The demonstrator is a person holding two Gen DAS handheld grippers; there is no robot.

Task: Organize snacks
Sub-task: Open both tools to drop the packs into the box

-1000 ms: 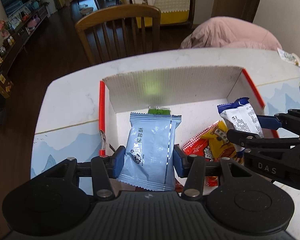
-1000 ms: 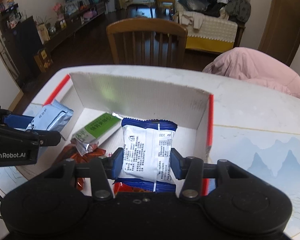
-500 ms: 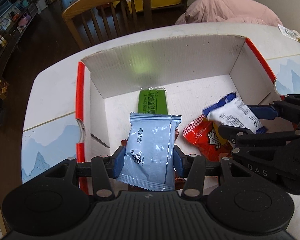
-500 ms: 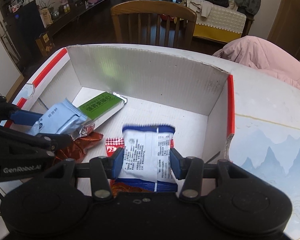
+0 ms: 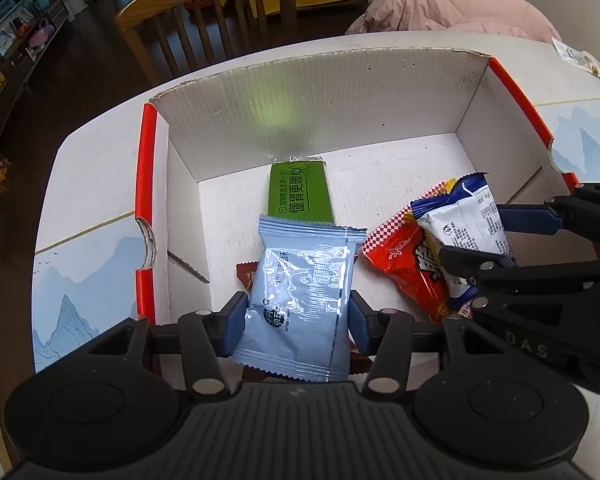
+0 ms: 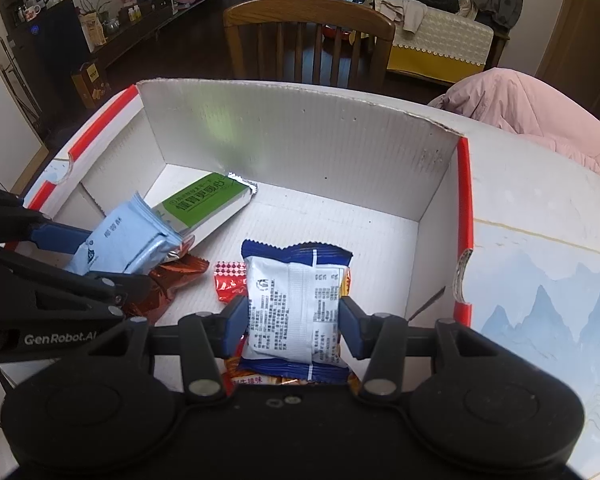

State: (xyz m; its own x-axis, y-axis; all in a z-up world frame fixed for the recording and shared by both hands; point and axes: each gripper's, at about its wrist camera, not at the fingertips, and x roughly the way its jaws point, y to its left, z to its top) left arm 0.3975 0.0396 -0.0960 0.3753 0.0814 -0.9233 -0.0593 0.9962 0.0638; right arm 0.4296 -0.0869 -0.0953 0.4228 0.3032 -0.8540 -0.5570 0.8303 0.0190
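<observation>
A pale blue snack packet point(image 5: 300, 300) hangs upright over the white cardboard box point(image 5: 300, 96), a green bar point(image 5: 299, 192) lying flat at its 12 o'clock. At 3 o'clock, a white-and-blue packet point(image 6: 298, 308) tilts over a red pouch point(image 5: 404, 264).

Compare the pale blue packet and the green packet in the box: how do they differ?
The pale blue packet sits between the left hand-held gripper's pads, whose jaws have just been opening; the green packet lies loose on the box floor. The pale blue packet is a wide pillow pouch; the green packet is a narrow bar shape. The pale blue packet is at the near end, overlapping the green packet, which reaches the back wall. Both are sealed wrappers inside the box.
</observation>
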